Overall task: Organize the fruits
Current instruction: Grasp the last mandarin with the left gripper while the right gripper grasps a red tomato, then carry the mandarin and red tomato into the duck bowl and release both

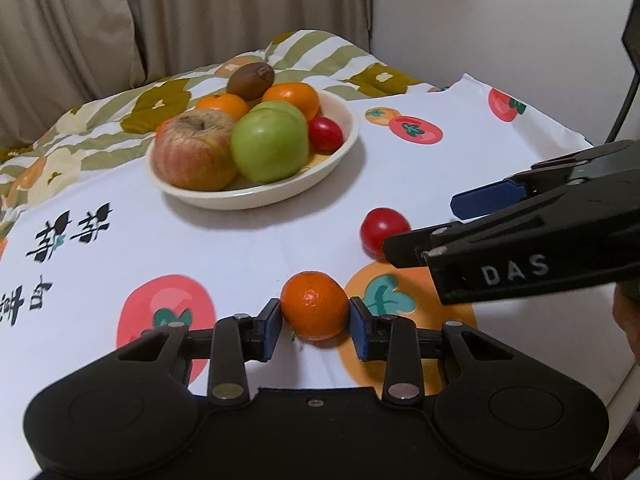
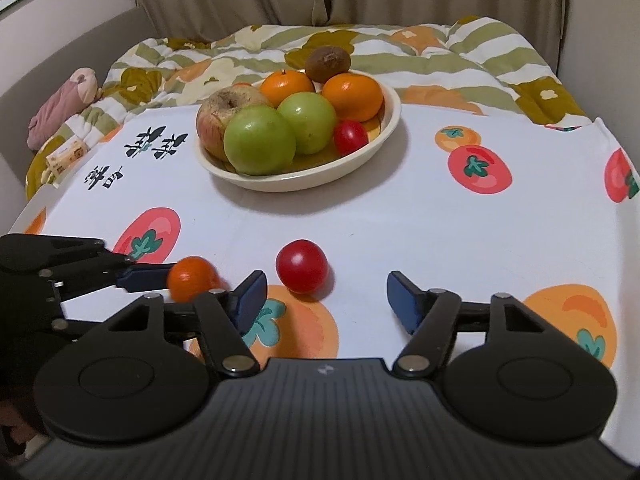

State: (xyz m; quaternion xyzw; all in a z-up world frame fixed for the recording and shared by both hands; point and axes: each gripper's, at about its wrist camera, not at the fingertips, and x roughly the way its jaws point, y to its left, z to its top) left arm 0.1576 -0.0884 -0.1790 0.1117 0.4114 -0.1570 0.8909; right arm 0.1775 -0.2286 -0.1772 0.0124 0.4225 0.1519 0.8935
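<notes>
left claw clenched on small orange, pads touching both sides, fruit on tabletop | right claw released, red tomato just ahead of its pads, untouched | bowl beyond

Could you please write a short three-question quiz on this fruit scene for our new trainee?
1. True or false: the left gripper is shut on the loose orange.
2. Which fruit lies ahead of the open right gripper? A) kiwi B) red tomato C) green apple
3. Fill in: the bowl holds ___ green apples.

Key:
1. True; both pads touch it.
2. B, the red tomato on the cloth.
3. Two.
</notes>
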